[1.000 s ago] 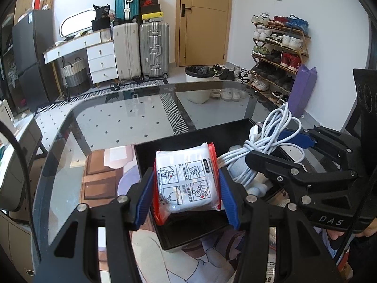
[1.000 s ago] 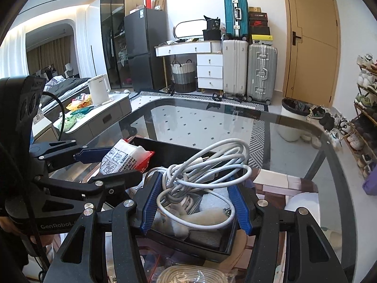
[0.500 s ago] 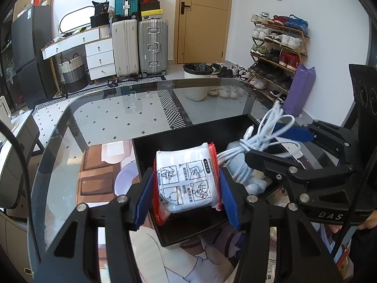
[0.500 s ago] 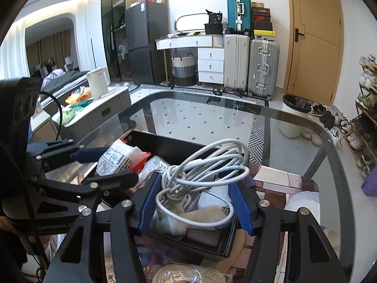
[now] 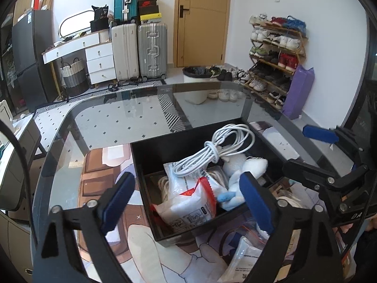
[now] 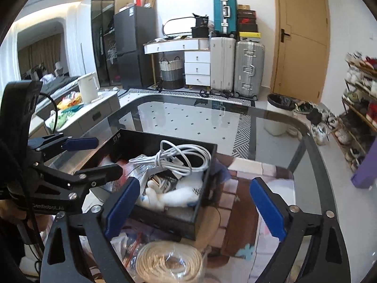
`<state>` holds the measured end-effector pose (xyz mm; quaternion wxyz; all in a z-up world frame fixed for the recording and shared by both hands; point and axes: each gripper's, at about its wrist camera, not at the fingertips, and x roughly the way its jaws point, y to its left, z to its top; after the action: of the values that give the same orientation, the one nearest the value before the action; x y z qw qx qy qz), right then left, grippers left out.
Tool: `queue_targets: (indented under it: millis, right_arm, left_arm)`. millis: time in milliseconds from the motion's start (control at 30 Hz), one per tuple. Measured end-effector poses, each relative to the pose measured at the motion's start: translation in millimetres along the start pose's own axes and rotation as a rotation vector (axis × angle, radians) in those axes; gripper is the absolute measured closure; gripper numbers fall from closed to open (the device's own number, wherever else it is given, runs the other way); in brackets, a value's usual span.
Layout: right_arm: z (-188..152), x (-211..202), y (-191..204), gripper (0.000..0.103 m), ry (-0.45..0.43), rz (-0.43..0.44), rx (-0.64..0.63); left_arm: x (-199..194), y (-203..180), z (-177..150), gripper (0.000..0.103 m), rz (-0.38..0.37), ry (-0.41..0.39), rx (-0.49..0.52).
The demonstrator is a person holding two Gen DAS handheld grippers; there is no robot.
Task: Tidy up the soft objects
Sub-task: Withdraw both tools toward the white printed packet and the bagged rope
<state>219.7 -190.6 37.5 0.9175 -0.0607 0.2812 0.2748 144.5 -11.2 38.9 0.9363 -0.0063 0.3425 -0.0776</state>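
The glass table point(image 5: 113, 127) spreads widest beneath me, its dark rim curving round in both views; on it sits the black box point(image 5: 150, 155), open-topped, square-walled, holding most of the soft things.

My left gripper point(image 5: 186, 202) hangs over the near edge of that box with its blue pads point(image 5: 119, 202) spread wide and nothing between them; my right gripper point(image 6: 193, 208) stands just as wide, its blue-padded fingers point(image 6: 266, 206) straddling the box's near right corner, empty too; each gripper shows in the other's camera off to the side, jaws apart.

Inside the box, the white packet with the red edge point(image 5: 188, 202) lies against the near wall, tilted, its printed face toward my left camera; a second white packet point(image 5: 176, 172) lies behind it, partly under the white coiled cable point(image 5: 219, 148), which rests on top of the pile, its loops reaching toward the far wall; beside these, on the right, lies a white plush toy point(image 5: 245, 165) with pale blue parts, touching the packets.

Outside the box, near my right gripper, a coil of cream rope in a clear bag point(image 6: 169, 261) lies on the table just in front of the box wall; another white packet point(image 5: 245, 257) lies on the table below my left gripper's right finger.
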Motion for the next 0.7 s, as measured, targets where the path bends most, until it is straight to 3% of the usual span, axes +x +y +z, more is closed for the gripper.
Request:
queue_targets:
  millis: [200, 433, 700]
  right_arm:
    - [-14.8, -15.6, -6.3, 0.001, -0.004, -0.004, 0.047]
    - [-31.7, -19.7, -6.0, 0.001, 0.053, 0.036, 0.074]
    - [-51.5, -21.4, -1.8, 0.001, 0.110, 0.054, 0.099]
  left_arm:
    - [-8.6, 2.2, -3.8, 0.005, 0.001, 0.007, -0.013]
    - [-21.7, 5.4, -18.4, 0.005, -0.005, 0.014, -0.037]
    - [-28.2, -3.9, -41.5, 0.005, 0.015, 0.023, 0.016]
